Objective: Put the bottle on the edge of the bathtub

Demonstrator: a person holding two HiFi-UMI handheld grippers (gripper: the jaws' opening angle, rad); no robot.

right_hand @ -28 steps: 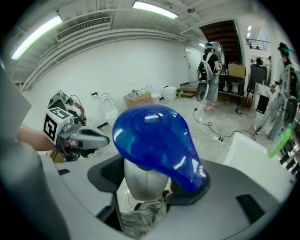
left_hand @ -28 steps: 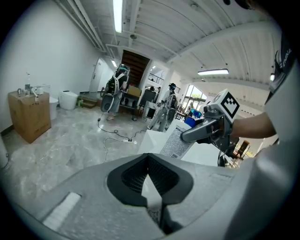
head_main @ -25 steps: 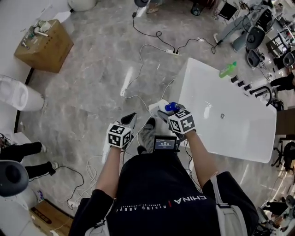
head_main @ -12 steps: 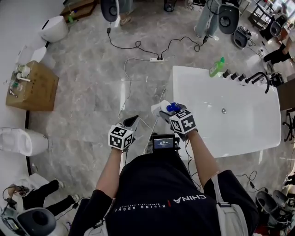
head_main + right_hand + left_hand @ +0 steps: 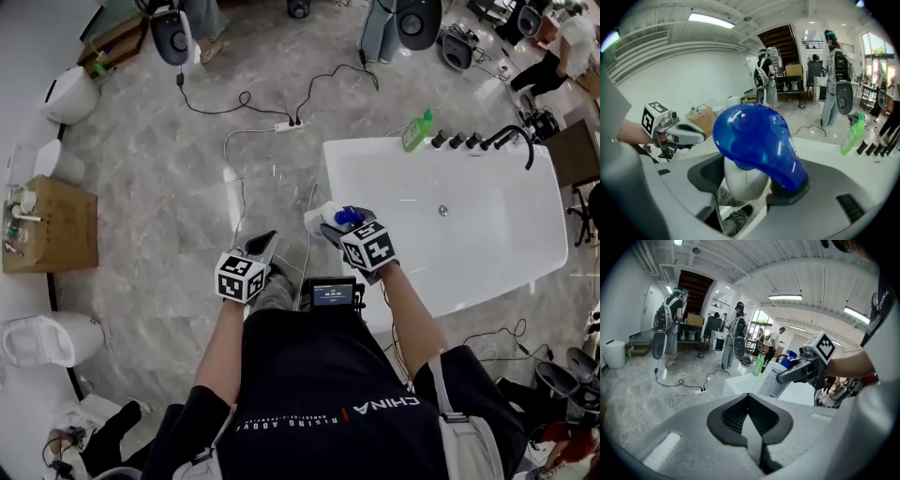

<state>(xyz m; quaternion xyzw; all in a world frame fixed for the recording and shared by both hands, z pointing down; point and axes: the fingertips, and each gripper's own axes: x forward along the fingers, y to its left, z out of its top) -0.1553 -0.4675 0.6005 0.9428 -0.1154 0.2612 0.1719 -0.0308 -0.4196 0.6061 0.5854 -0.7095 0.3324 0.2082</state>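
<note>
The right hand-held gripper (image 5: 328, 226) is staying clamped on the blue-capped bottle (image 5: 345, 217). The bottle is now hanging over the left rim of the bathtub (image 5: 469, 244). A second ago it was hanging over the floor (image 5: 169, 206), with the tub at its 3 o'clock. The left hand-held gripper (image 5: 263, 244), jaws together and empty, is trailing at the bottle's 8 o'clock above the floor, as before.

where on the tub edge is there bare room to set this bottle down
In the head view, the left rim of the bathtub is bare between the green bottle at the far corner and the blue-capped bottle. The long near rim also looks bare. The far rim is crowded: the green bottle, black taps and spout.
</note>
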